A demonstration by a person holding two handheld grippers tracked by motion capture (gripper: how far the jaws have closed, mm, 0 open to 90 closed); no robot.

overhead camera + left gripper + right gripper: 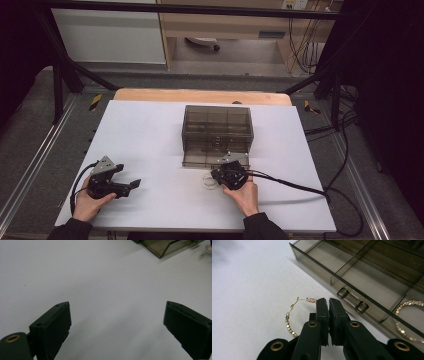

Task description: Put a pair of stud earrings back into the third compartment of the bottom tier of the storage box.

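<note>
A gold hoop earring (287, 320) set with small stones lies on the white table (150, 140), just in front of the pulled-out bottom drawer (372, 282) of a smoky clear drawer box (217, 122). My right gripper (328, 302) is shut, and the hoop's top end runs into its jaw tips. In the high view this gripper (217, 174) sits at the drawer's front with the earring (207, 181) beside it. A second gold hoop (405, 315) rests in the drawer's right compartment. My left gripper (131, 187) is open and holds nothing above bare table at the front left.
The drawer has several divided compartments and a clear bar handle (352, 301) close to my right jaws. A corner of the drawer (165, 246) appears far off in the left gripper view. Cables (300, 187) trail right from the right gripper.
</note>
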